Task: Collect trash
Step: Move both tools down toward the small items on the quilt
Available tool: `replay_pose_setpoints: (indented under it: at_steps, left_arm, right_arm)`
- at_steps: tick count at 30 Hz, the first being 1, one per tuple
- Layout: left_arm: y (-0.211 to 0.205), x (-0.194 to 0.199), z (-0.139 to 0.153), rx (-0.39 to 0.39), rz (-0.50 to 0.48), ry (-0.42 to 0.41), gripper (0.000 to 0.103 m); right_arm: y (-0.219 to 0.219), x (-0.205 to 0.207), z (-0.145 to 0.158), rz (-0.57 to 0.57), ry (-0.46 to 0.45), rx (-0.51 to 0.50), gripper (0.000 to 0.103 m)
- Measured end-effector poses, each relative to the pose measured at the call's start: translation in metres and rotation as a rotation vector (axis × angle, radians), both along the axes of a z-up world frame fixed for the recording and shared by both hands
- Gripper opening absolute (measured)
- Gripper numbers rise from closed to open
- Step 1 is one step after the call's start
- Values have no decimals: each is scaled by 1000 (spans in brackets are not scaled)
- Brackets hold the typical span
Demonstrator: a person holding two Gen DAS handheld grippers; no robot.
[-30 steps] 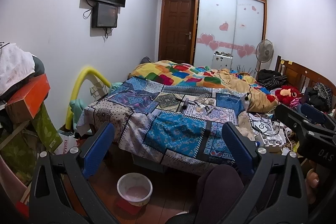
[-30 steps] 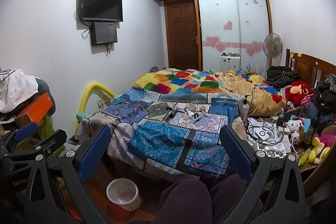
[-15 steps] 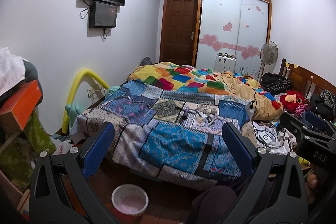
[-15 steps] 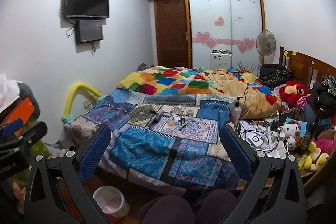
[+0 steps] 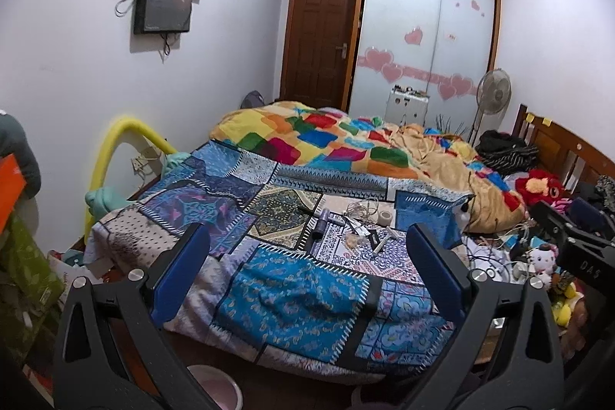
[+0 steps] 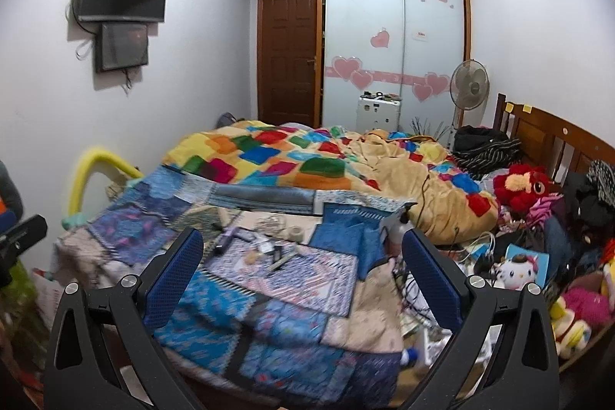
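Small loose litter [image 5: 357,231] lies in a cluster on the patterned blue bedspread [image 5: 292,291], mid-bed: a dark tube [image 5: 319,223], a tape roll [image 5: 385,217], wire and scraps. The right wrist view shows the same litter [image 6: 265,248], blurred. My left gripper [image 5: 307,279] is open above the near end of the bed, nothing between its blue pads. My right gripper [image 6: 301,275] is open too, also empty, short of the cluster. A pale bucket [image 5: 219,390] peeks out on the floor at the bottom edge of the left wrist view. The right gripper's body [image 5: 572,244] shows at the right edge of the left wrist view.
A colourful quilt [image 5: 346,145] is heaped at the far end of the bed. Plush toys [image 6: 522,187], cables [image 5: 496,256] and clutter crowd the right side by the wooden headboard [image 6: 557,137]. A yellow foam tube [image 5: 111,145], boxes and bags stand at the left wall. A fan [image 6: 469,83] stands by the wardrobe.
Both grippers have risen and moved forward over the bed. The bucket and the person's knee have dropped almost out of view. Both stay open.
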State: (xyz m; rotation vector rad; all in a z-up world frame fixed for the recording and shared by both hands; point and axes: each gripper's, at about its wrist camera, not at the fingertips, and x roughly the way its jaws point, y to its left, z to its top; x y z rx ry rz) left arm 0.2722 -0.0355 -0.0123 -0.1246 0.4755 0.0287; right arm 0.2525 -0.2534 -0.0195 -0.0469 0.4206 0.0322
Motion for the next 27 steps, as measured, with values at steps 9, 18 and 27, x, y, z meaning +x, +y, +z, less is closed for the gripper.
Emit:
replay_pose_setpoints:
  at_steps: [9,18,27]
  left_arm:
    - [-23,115,-57,-14,-88,163,78]
    - [-32,216,-128,-29,-139,301,74]
    - [-31,300,-194,-21,-158,391,58]
  right_arm:
    - [-32,87,-39,-1,118,16,103]
    - [-49,180,-114,32,339,105,89]
    - [-44,252,-182,99,495,147,62]
